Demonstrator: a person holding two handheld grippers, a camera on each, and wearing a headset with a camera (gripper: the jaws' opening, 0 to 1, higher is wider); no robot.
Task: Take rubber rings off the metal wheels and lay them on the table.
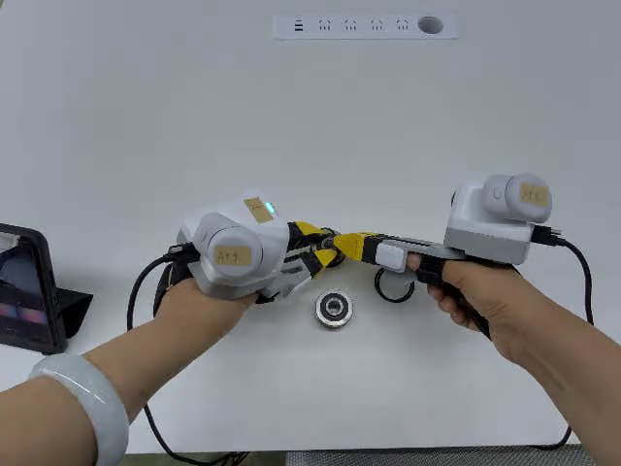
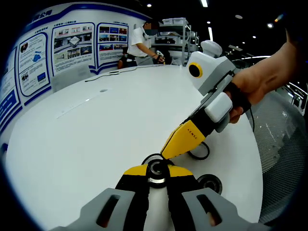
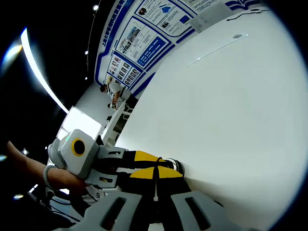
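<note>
Closest of all is the person's left arm, with a pale bracelet (image 1: 85, 400) on the wrist. That hand holds the left hand-held gripper (image 1: 317, 245) over the white desk (image 1: 194, 126). Its 2 yellow-tipped jaws are closed on a metal wheel (image 2: 157, 168), and the wheel is held up off the desk.

From the other side comes the right hand-held gripper (image 1: 351, 243). Its tip meets the left one right at the wheel. Its 2 jaws are pressed together, and they seem to pinch the rubber ring (image 2: 148, 158), a thin black loop at the edge of the wheel. In the right gripper view, a thin dark line runs between the closed yellow tips.

Just below the 2 tips, a second metal wheel (image 1: 333, 309) lies flat on the desk. Next to it, under the right hand-held gripper, a second rubber ring (image 1: 392, 300) lies flat on the desk too. The 2 do not touch.

Off to the left edge stands a dark tablet (image 1: 24, 291) on a stand. At the far side of the desk lies a long white power strip (image 1: 364, 25).
</note>
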